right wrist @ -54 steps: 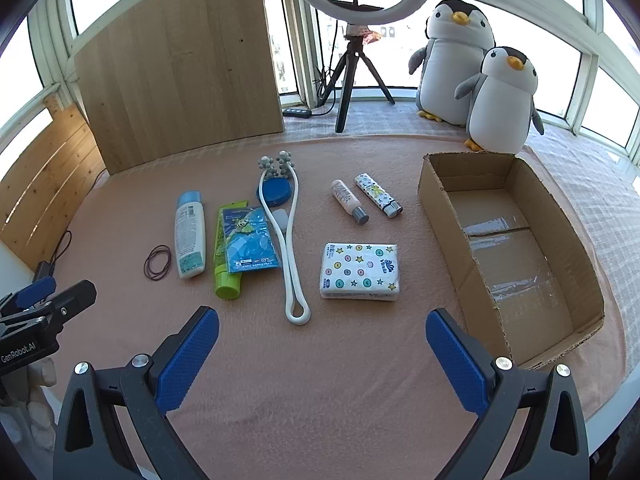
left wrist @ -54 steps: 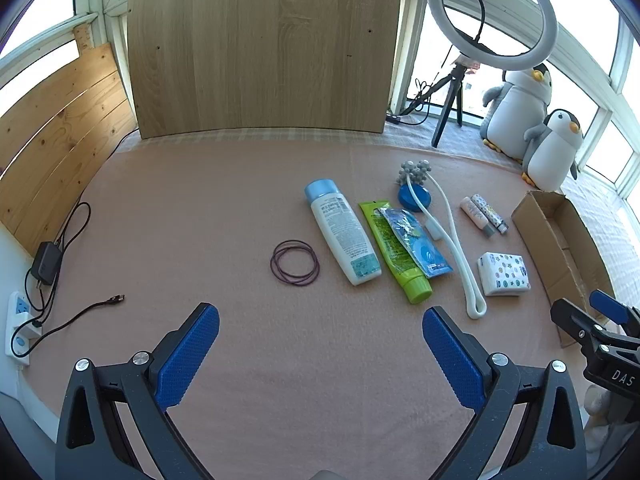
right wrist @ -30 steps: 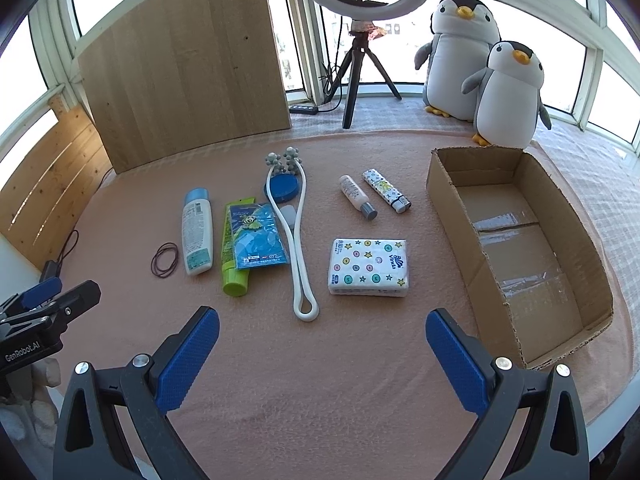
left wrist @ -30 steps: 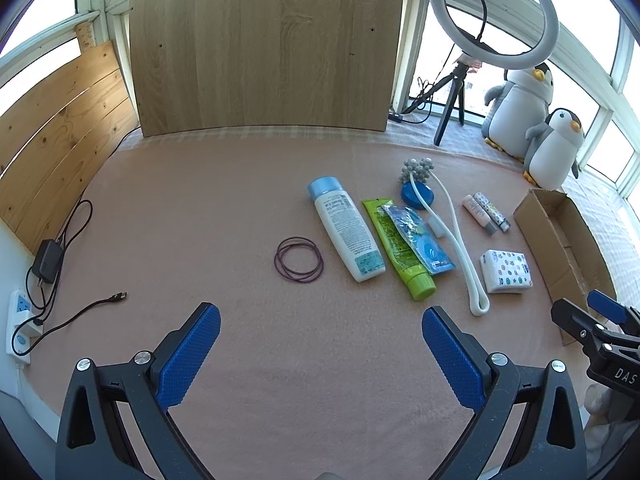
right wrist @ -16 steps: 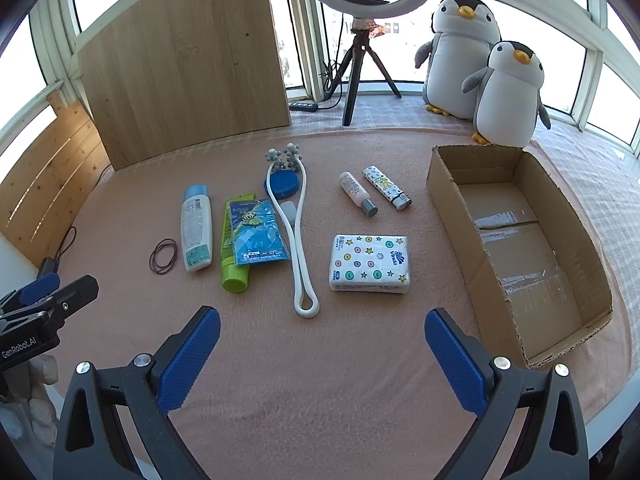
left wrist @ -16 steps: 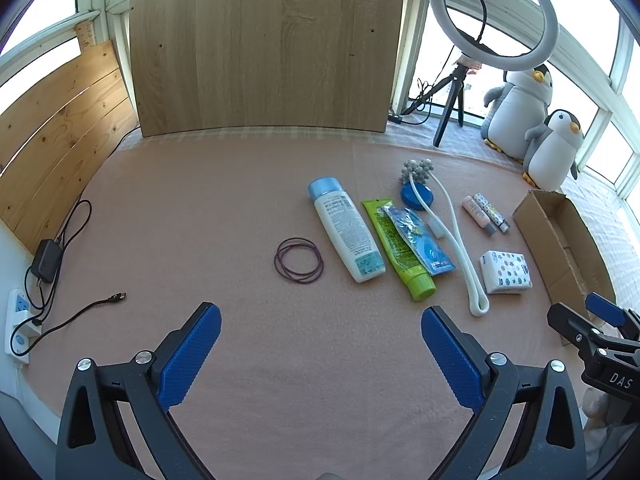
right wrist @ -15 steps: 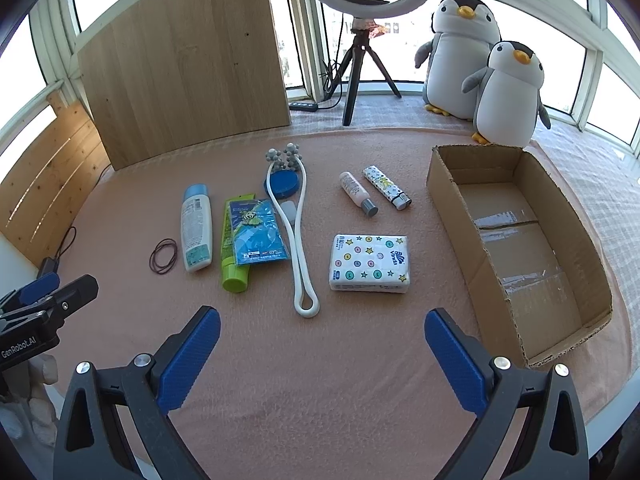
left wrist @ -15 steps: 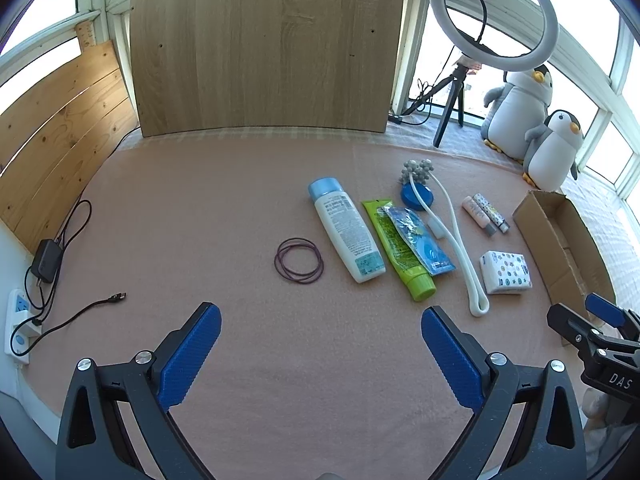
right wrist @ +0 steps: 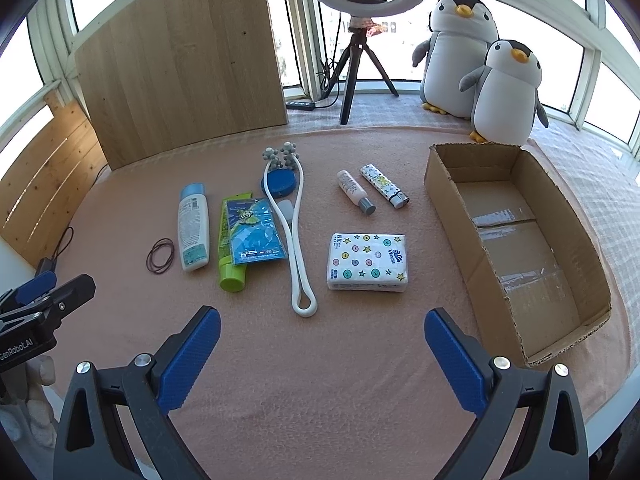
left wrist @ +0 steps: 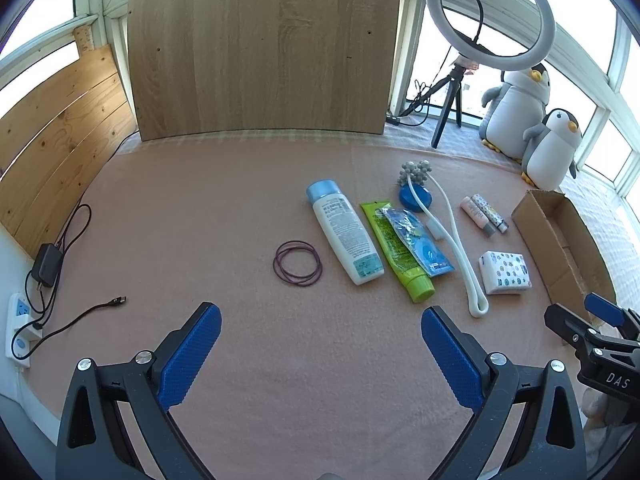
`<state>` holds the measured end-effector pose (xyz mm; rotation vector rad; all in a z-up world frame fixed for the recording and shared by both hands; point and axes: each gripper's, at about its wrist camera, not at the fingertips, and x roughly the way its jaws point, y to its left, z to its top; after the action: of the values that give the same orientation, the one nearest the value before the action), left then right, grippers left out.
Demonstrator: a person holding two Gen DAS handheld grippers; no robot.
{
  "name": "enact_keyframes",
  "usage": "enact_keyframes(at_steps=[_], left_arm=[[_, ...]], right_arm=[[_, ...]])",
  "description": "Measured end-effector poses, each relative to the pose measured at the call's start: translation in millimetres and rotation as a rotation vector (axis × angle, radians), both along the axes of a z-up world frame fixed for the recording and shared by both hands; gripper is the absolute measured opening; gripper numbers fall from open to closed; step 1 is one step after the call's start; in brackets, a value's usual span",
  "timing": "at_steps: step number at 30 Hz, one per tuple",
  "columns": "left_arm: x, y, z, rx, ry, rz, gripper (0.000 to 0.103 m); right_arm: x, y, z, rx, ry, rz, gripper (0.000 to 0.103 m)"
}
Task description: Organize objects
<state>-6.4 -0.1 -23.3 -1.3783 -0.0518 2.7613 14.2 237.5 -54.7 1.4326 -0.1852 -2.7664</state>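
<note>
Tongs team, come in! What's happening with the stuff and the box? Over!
Left tongs open, empty. Right tongs open, empty. Cardboard box empty; tissue pack nearest it. Nothing in the way.

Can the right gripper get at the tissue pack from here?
Probably yes: the right gripper is open, the tissue pack lies flat ahead of it, apart from its neighbours, with bare mat between.
</note>
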Motion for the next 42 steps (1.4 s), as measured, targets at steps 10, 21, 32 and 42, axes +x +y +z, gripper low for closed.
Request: enact_keyframes(at_steps=[10, 21, 32, 42], left_arm=[[-0.6, 1.4, -1.0, 0.000, -0.003, -0.001, 0.100], [-0.3, 1.8, -5.0, 0.003, -0.008, -0.005, 0.100], [-2.0, 0.8, -8.8, 0.007, -0.016, -0.008, 0.099], [-8.4, -2.7, -13.0, 0.010, -0.027, -0.002, 0.098]], right_arm=[[-1.0, 0.7, -0.3, -0.002, -0.002, 0.000, 0.101], [-1.1, 1.9, -2.3, -0.004, -0.006, 0.000, 0.101], [-2.1, 3.2, -7.7, -0.022, -0.017, 0.004, 0.100], [-7.0, 2.9, -12.1, -0.044, -0.039, 0.011, 0.093]])
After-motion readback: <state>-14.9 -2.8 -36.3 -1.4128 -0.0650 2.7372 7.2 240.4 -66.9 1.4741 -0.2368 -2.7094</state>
